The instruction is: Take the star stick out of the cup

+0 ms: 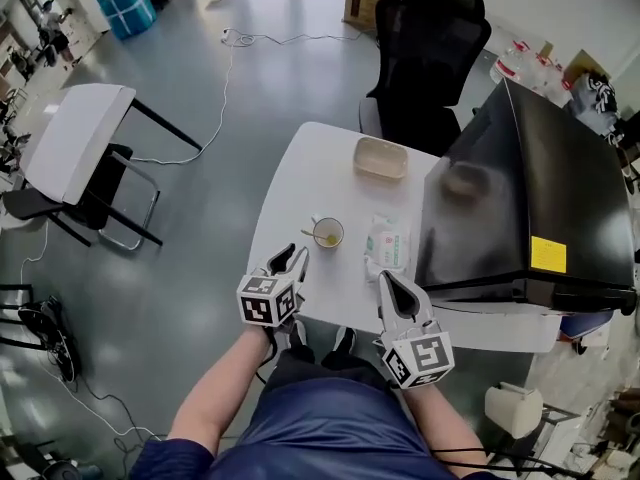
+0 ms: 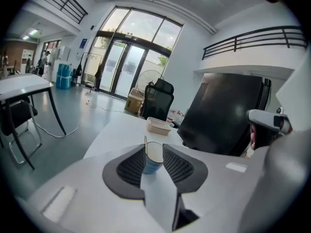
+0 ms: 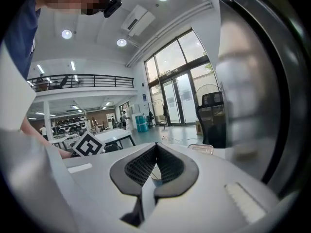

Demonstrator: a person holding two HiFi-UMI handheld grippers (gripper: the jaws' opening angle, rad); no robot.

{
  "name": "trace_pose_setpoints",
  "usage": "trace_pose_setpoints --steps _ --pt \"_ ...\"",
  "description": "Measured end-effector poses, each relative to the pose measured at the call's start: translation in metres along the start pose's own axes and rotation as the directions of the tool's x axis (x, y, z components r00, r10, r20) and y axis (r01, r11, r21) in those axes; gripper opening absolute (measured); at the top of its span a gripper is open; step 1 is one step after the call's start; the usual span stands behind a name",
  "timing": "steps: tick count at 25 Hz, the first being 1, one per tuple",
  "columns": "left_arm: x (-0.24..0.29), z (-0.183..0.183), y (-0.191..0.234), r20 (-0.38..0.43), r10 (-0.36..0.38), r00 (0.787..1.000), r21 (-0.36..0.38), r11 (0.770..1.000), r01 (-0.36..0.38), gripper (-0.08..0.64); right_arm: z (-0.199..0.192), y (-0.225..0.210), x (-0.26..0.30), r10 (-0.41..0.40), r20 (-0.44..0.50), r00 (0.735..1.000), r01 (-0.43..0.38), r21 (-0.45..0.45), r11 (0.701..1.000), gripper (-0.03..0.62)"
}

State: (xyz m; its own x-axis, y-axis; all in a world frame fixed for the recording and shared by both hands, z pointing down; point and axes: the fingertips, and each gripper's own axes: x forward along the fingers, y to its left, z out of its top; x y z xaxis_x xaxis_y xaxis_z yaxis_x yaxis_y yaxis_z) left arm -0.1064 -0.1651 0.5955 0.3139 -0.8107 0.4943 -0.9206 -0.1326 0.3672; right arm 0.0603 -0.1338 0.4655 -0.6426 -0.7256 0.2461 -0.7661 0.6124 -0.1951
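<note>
Cup [image 1: 327, 233] holding the star stick [image 2: 145, 143] stood on the white table [image 1: 300, 163] just ahead of the left gripper [image 1: 292, 257], framed between its spread, empty jaws. The stick rose nearly upright at the cup's left rim. The right gripper [image 1: 388, 280] was farther off, the cup ahead and to its left, its jaws pressed together on nothing.

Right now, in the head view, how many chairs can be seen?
2. A black office chair stands at the far side of the white table; a black metal-framed chair sits at the second table on the left. Others may be hidden.
</note>
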Motion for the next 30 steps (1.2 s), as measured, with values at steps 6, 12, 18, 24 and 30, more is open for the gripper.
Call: trace_pose_setpoints --steps 6,12,18,24,30 --pt "0.031 -0.011 0.013 -0.061 -0.024 0.998 -0.018 1.0 0.023 0.084 0.0 -0.01 -0.007 -0.105 0.008 0.994 0.105 0.002 0.994 0.006" --pt "0.056 -0.028 0.016 -0.129 -0.066 0.989 -0.045 0.997 0.06 0.084 -0.005 -0.014 -0.019 -0.195 0.005 0.981 0.195 0.009 0.981 0.008" --pt "0.073 -0.027 0.015 -0.132 -0.068 0.989 -0.036 0.997 0.064 0.083 -0.014 -0.015 -0.034 -0.266 -0.01 0.964 0.267 0.026 0.963 0.007" --pt "0.079 -0.021 0.018 -0.113 -0.046 0.993 -0.019 0.999 0.044 0.024 -0.023 -0.016 -0.04 -0.296 -0.019 0.955 0.297 0.035 0.954 0.006" --pt "0.076 -0.013 0.017 -0.087 -0.051 0.995 -0.013 0.999 0.05 0.009 -0.021 -0.011 -0.035 -0.274 -0.016 0.961 0.275 0.026 0.961 0.008"
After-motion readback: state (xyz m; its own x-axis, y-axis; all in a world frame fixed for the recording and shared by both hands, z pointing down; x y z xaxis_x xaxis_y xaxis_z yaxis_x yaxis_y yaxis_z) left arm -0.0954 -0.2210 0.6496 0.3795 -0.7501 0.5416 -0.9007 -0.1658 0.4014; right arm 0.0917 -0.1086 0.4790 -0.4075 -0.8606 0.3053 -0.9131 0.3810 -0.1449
